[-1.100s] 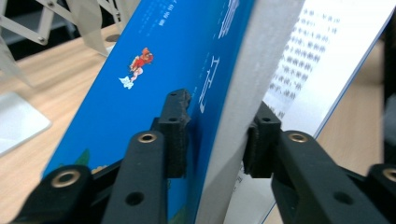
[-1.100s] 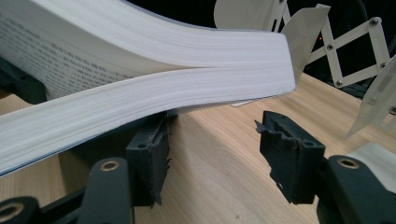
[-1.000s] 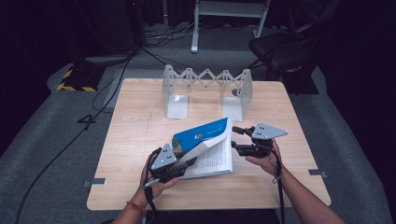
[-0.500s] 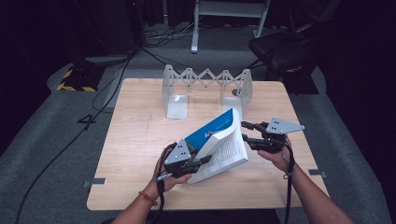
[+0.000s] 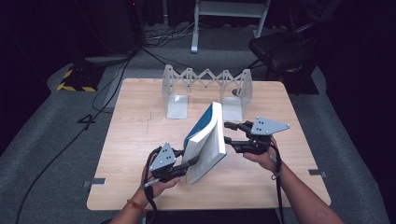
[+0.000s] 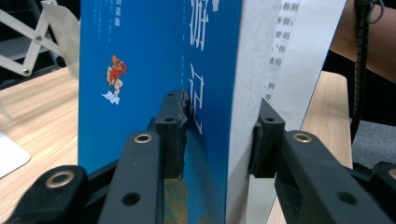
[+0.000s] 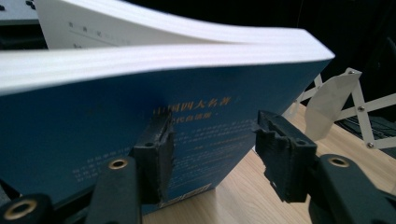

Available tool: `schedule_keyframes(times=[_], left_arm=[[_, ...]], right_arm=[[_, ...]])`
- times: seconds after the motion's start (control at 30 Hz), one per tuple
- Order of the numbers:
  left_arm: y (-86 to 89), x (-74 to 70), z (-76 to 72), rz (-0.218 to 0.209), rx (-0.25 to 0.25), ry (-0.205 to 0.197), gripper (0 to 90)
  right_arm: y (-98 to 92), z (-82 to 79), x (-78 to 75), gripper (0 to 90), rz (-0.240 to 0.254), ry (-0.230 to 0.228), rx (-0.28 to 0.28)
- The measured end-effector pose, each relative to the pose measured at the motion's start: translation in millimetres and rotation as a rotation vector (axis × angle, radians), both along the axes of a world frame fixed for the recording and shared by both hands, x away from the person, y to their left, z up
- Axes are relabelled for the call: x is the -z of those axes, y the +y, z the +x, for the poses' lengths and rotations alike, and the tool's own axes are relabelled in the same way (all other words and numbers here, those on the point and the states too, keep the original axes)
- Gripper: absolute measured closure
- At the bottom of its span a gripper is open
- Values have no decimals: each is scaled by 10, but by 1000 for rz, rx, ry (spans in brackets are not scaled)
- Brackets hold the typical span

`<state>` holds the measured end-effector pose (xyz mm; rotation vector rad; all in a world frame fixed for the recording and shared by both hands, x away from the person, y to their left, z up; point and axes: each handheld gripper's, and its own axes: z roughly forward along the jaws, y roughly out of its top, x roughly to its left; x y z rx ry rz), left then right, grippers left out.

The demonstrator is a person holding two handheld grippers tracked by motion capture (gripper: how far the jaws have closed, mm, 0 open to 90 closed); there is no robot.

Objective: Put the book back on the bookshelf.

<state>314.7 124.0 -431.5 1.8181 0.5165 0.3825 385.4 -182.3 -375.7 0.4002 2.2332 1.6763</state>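
Left gripper [image 5: 187,164], at 7 o'clock on the table, clamps the lower edge of a thick blue paperback book [image 5: 205,140]; in the left gripper view one pad [image 6: 172,135] lies on the blue cover and the other on the white page block, and these jaws have just been easing apart slightly with the book between them. Right gripper [image 5: 228,133], at 4 o'clock, points toward the book's fore-edge side with its jaws parted; in the right gripper view its pads stand in front of the blue back cover [image 7: 140,140] and clamp nothing, the jaws having just been opening. Both forearms enter from 6 o'clock, each hand wrapped around its gripper body, the left hand [image 5: 156,184] low, the right hand [image 5: 261,156] raised. The book stands tilted on its lower edge near the table centre, leaning toward 11 o'clock. Beyond it, at 12 o'clock, a white expandable book rack [image 5: 205,86] stands on the wooden table [image 5: 135,135]. Grey carpet [image 5: 46,154], cables and a dark chair [image 5: 280,46] surround the table.
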Motion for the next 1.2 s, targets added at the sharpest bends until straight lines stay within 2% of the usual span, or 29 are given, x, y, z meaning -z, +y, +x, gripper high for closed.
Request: schedule_keyframes(times=[0.17, 0.27, 0.33, 0.43, 0.53, 0.7, 0.9, 0.97, 1.03, 1.2], left_arm=[[36, 6, 12, 10, 14, 19, 567], [14, 21, 34, 57, 30, 53, 505], [-11, 39, 20, 71, 16, 52, 477], [-4, 40, 35, 57, 25, 70, 507], [-16, 45, 57, 42, 43, 70, 563], [-81, 50, 140, 14, 88, 71, 586], [-296, 61, 250, -15, 131, 80, 587], [-391, 62, 282, -15, 147, 80, 586], [-472, 60, 305, -16, 159, 79, 587], [-666, 56, 348, -18, 193, 79, 588]], right_arm=[[126, -18, 47, 432, -10, 20, -28], [175, -35, 94, 413, -32, 33, -50], [198, -40, 129, 401, -46, 42, -63], [207, -29, 160, 393, -41, 58, -65], [183, -23, 163, 393, -45, 47, -66], [85, -36, 176, 394, -61, 16, -45], [-128, -44, 154, 401, -46, 4, 0], [-221, -62, 137, 400, -40, 0, 6], [-304, -90, 122, 400, -59, -16, 26], [-497, -133, 126, 401, -50, -14, 58]])
